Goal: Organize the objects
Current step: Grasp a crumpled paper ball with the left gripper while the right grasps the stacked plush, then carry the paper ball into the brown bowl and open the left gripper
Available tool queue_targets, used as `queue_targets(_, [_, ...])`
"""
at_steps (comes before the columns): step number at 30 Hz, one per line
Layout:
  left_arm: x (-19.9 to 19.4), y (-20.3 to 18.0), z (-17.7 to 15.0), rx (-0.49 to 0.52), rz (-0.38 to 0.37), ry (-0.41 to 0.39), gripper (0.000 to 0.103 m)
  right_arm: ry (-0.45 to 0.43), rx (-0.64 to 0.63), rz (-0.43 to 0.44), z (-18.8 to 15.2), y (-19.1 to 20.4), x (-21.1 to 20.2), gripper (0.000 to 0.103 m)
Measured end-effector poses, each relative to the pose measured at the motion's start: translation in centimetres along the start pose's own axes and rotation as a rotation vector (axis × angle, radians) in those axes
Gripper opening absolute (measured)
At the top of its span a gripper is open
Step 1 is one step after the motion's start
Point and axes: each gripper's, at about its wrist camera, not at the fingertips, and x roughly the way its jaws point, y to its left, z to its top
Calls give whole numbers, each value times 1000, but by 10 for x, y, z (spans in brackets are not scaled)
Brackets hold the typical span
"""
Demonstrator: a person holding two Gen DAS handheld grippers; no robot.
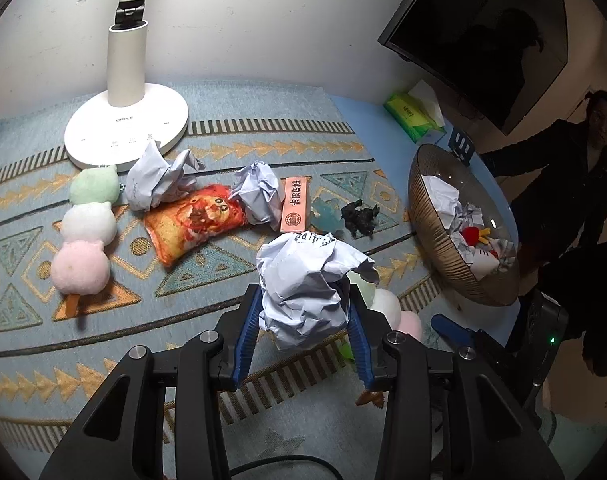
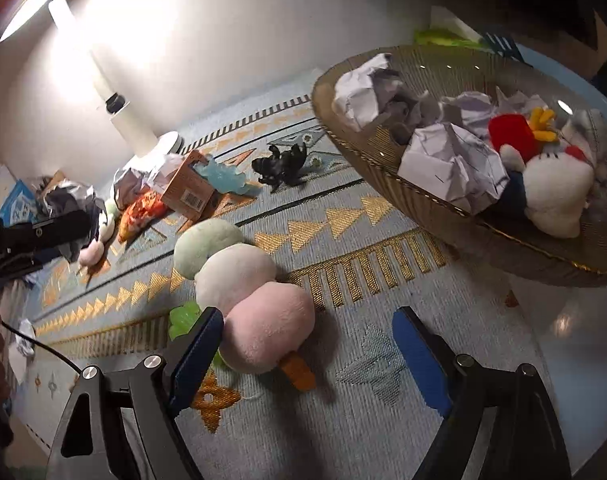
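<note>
My left gripper (image 1: 303,296) is shut on a crumpled white paper ball (image 1: 303,276), held above the patterned cloth. A ribbed brown bowl (image 1: 435,240) at the right holds paper balls and a plush toy. In the right wrist view my right gripper (image 2: 307,316) stands open low over the cloth. The pink end of a three-ball plush skewer (image 2: 239,272) lies between its fingers, close to the left finger (image 2: 199,344), and the pads do not press on it. The bowl (image 2: 543,256) is up and to the right of it.
On the cloth lie a second plush skewer (image 1: 87,232), two paper balls (image 1: 159,180) (image 1: 259,192), an orange snack bag (image 1: 195,224), a pink box (image 1: 294,204) and a black toy (image 1: 359,216). A white lamp (image 1: 127,128) stands behind them. A person (image 1: 575,168) is at the right.
</note>
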Motion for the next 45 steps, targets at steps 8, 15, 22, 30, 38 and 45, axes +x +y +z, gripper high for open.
queue_targets(8, [1, -4, 0, 6, 6, 6, 38, -49, -101, 97, -4, 17, -7, 41])
queue_targets(15, [7, -12, 1, 15, -15, 24, 38, -194, -83, 162, 9, 13, -49, 41])
queue_targets(22, [16, -34, -4, 103, -24, 65, 38, -223, 12, 167, 14, -5, -67, 41])
queue_targets(30, [21, -56, -7, 200, -38, 101, 38, -215, 72, 138, 6, -32, -77, 41])
queue_targets(38, [17, -81, 13, 262, -121, 88, 38, -317, 29, 123, 23, -42, -104, 41])
queue_targets(45, [32, -145, 49, 412, -236, 58, 38, -462, 163, 0, 51, -80, -128, 26])
